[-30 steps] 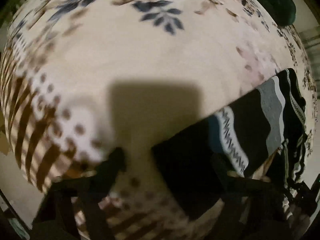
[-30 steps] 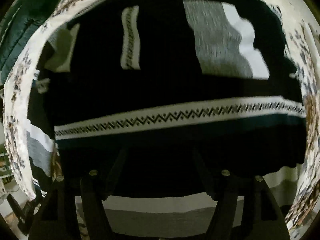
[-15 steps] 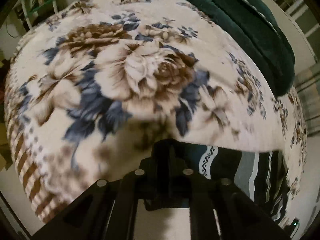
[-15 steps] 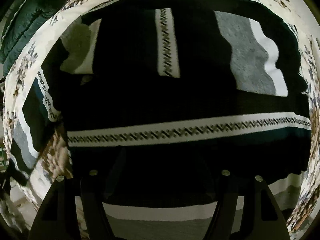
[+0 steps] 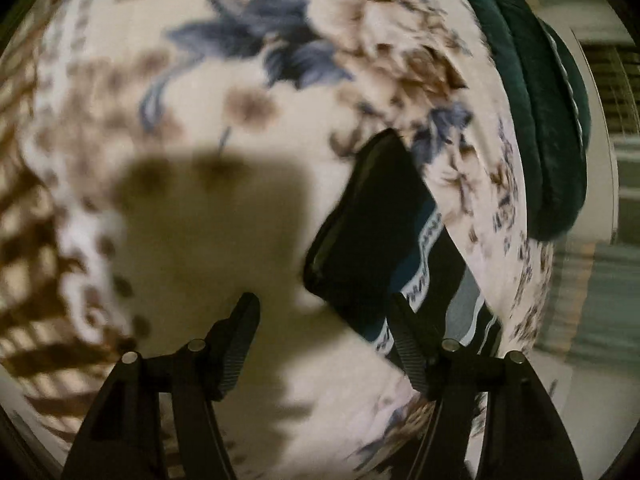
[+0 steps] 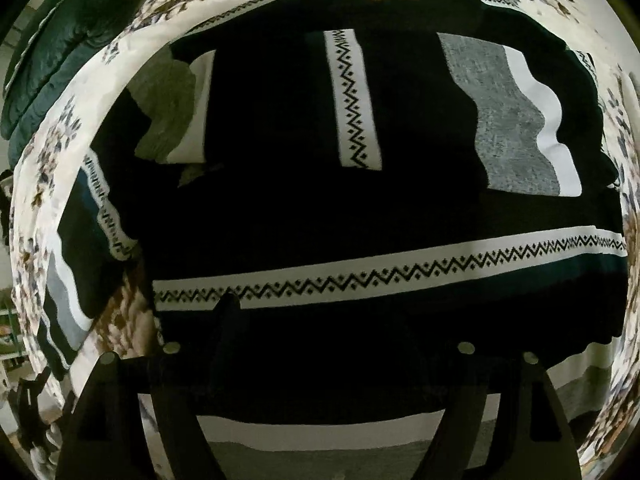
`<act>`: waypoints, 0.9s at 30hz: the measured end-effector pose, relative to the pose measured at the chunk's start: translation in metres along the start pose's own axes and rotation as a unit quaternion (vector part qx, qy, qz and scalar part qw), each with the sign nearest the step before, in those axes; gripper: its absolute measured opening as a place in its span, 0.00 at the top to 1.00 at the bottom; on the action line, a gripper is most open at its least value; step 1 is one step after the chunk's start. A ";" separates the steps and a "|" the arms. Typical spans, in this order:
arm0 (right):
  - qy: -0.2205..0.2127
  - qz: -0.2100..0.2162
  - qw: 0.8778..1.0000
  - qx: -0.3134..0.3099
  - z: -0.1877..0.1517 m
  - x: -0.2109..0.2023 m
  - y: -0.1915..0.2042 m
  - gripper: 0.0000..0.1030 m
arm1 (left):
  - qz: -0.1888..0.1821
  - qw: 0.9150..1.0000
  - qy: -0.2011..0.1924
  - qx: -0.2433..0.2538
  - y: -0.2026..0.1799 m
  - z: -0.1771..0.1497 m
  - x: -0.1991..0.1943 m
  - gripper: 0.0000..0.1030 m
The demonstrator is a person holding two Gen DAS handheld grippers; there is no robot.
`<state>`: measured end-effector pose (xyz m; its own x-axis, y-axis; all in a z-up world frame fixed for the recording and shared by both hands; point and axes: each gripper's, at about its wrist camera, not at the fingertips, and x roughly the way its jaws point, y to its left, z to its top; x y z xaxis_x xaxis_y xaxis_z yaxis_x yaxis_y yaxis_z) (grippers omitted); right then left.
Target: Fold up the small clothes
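Observation:
A dark sweater [image 6: 280,208] with white zigzag bands and grey-white patches lies spread on a floral blanket [image 6: 132,24], filling the right wrist view. One sleeve lies folded across its chest. My right gripper [image 6: 320,312] is open, hovering over the lower body of the sweater, empty. In the left wrist view the other sleeve [image 5: 380,232] lies stretched out on the blanket [image 5: 200,100], its cuff pointing up. My left gripper [image 5: 324,312] is open and empty, with its right finger over the sleeve's lower edge.
A dark green quilted cushion [image 5: 540,120] lies along the blanket's right edge in the left wrist view; it also shows at the top left of the right wrist view [image 6: 60,40]. The blanket's brown striped border [image 5: 28,240] runs at the left.
My left gripper was shut on the sleeve half a second ago; now it is open and the sleeve lies on the blanket. The right gripper has drifted slightly back over the sweater.

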<state>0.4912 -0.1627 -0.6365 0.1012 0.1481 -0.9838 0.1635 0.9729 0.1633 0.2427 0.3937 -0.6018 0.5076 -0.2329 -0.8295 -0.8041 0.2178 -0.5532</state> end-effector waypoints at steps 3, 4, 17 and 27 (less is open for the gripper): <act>-0.005 -0.027 1.000 0.004 0.003 0.002 -0.006 0.17 | 0.012 0.999 -0.042 -0.006 -0.014 0.013 0.010 0.41; -0.011 -0.038 0.999 0.007 0.004 0.001 -0.006 0.17 | 0.026 0.997 -0.067 0.012 -0.027 0.017 0.010 0.43; -0.053 -0.044 0.995 0.079 0.023 -0.035 -0.086 0.17 | 0.063 0.940 -0.120 0.312 -0.219 -0.059 0.005 0.94; -0.049 -0.003 0.989 0.140 0.029 -0.034 -0.169 0.17 | -0.035 0.864 0.025 0.502 -0.362 -0.327 0.082 0.94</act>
<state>0.4889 -0.3375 -0.6286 0.1927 0.1117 -0.9749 0.4278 0.8846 0.1859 0.4747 -0.0146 -0.4446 0.5099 -0.3141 -0.8008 -0.0854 0.9079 -0.4104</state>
